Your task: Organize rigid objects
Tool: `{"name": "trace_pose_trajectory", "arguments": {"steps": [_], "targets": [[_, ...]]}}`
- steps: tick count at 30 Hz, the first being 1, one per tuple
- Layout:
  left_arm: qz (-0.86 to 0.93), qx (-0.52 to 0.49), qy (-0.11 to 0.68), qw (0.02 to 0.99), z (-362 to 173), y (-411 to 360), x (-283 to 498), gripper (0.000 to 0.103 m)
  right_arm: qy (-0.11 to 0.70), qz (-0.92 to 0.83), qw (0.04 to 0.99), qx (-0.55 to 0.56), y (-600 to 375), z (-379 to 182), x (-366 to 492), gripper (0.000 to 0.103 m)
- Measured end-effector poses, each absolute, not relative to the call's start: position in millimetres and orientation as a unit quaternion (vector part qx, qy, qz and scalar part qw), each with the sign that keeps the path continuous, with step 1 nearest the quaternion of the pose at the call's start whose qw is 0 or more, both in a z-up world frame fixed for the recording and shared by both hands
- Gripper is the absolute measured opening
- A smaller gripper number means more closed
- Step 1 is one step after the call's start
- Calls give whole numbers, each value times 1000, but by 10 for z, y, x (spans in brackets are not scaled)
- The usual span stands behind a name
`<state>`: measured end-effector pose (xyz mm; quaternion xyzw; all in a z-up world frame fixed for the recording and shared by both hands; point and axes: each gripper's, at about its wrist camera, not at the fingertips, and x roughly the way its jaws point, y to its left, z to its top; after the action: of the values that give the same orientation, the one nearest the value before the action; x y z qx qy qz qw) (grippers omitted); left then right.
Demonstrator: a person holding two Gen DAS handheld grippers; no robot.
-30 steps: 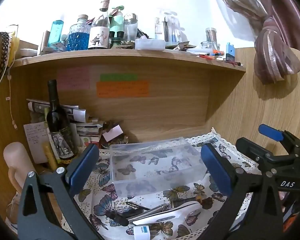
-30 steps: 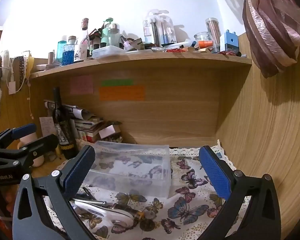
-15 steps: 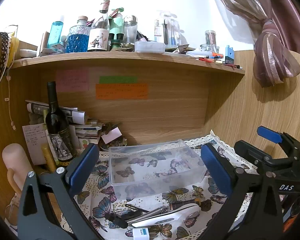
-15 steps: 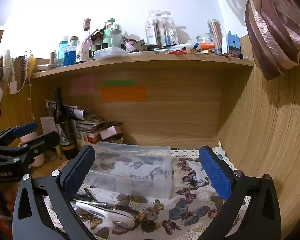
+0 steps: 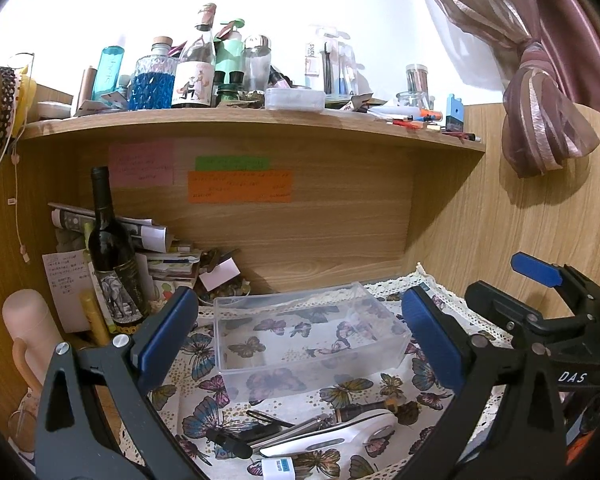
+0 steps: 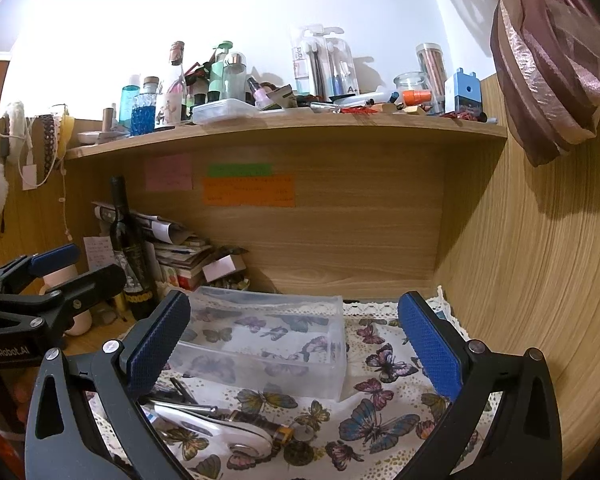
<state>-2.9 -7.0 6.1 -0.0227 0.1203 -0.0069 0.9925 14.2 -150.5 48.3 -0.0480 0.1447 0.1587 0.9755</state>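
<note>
A clear plastic box [image 5: 306,340] sits on the butterfly-print cloth [image 5: 204,408] that covers the counter, its open top up and nothing visible inside but the pattern showing through. Just in front of it, on the near side, lies a small jumble of rigid objects: a white oblong device [image 5: 332,434], metal tweezers [image 5: 296,430], a black clip [image 5: 226,440] and a small brown-and-gold tube [image 5: 364,406] (the pieces overlap, so exactly which touch which is hard to tell). In the right wrist view the same pile [image 6: 220,428] lies at the lower left, with the box [image 6: 268,344] behind it.

The left gripper [image 5: 300,336] hangs over the cloth with its jaws spread wide, the blue pads framing the box on either side and gripping nothing. The right gripper [image 6: 294,340] is likewise wide open and empty, off to the right of the left one and near the wooden side wall.

Behind the box, against the back panel, stand a dark wine bottle [image 5: 114,256] and a stack of papers and booklets [image 5: 160,252]. Coloured sticky notes [image 5: 238,186] are stuck to the panel, and the shelf [image 5: 252,120] above is crowded with bottles and jars
</note>
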Motion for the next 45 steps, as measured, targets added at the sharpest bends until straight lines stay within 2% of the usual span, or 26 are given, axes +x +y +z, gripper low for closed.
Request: {"name": "trace_pose_trajectory", "arguments": {"steps": [45], "targets": [[-22, -28, 126, 991, 43, -72, -37, 103, 133, 171, 975, -52, -1463, 517, 108, 103]]}}
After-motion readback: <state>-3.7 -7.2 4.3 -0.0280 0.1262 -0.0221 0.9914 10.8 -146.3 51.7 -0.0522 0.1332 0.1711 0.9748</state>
